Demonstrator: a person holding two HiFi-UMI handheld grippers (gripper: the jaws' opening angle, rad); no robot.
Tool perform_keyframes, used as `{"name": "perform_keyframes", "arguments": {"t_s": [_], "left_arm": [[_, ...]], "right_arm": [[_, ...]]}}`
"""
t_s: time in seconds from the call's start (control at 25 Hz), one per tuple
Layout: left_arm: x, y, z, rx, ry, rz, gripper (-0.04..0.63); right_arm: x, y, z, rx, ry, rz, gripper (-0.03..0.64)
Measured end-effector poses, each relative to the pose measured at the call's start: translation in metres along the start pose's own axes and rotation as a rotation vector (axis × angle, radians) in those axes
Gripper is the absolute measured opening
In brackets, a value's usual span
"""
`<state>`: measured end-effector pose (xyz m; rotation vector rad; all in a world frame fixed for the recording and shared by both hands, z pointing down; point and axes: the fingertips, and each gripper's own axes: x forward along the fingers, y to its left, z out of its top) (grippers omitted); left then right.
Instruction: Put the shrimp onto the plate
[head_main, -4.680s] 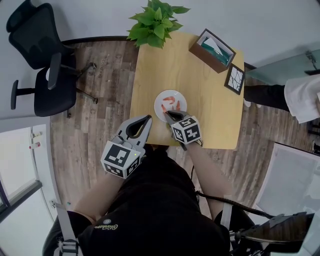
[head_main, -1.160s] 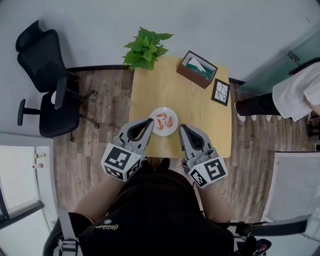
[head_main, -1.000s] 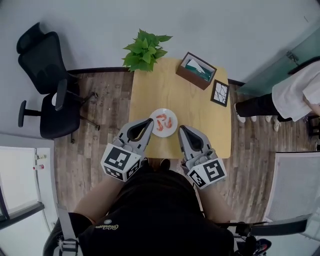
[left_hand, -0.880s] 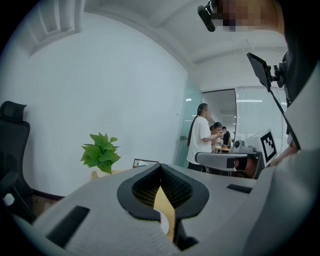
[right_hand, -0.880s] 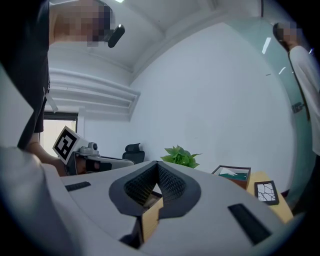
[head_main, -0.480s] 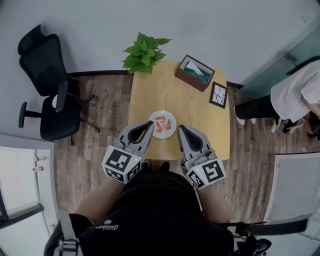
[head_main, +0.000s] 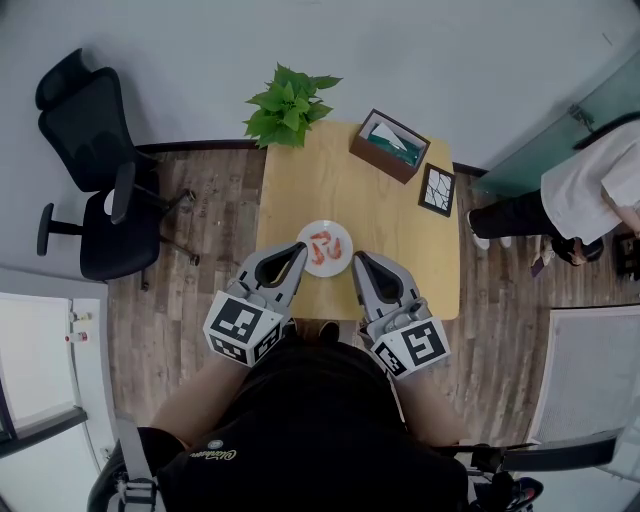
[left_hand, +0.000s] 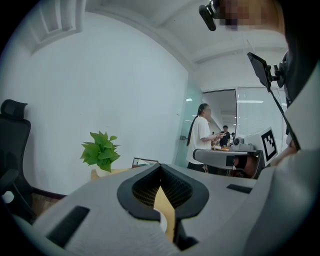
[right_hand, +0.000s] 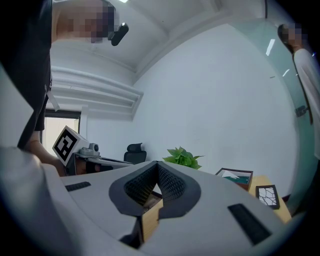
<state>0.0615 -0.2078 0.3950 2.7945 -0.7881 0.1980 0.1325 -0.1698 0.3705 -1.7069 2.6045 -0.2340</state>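
Observation:
A small white plate (head_main: 326, 248) sits near the front edge of the light wooden table (head_main: 330, 180), and orange shrimp (head_main: 325, 243) lie on it. My left gripper (head_main: 299, 247) is shut and empty, with its tip just left of the plate's rim. On the plate's other side, my right gripper (head_main: 357, 258) is also shut and empty, its tip at the lower right rim. Both are held level over the table's near edge. In the left gripper view the left gripper (left_hand: 160, 166) has its jaws closed together. The right gripper (right_hand: 157, 163) looks the same in the right gripper view.
A green potted plant (head_main: 290, 103) stands at the table's far left corner. A brown tissue box (head_main: 390, 146) and a small framed tile (head_main: 437, 190) are at the far right. A black office chair (head_main: 90, 170) is on the left, and a person in white (head_main: 590, 190) stands at the right.
My right gripper was over the plate 4.7 s ago and has drawn back to the table's near edge. In the last second both grippers barely moved, and the person on the right shifted a little.

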Motion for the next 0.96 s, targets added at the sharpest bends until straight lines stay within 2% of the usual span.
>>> {"name": "perform_keyframes", "arguments": {"t_s": [0.96], "left_arm": [[0.0071,0.0019,-0.0049,0.001,0.024,-0.013,0.000]], "right_arm": [[0.0070,0.0006,-0.0046,-0.004,0.024,0.015,0.002]]}}
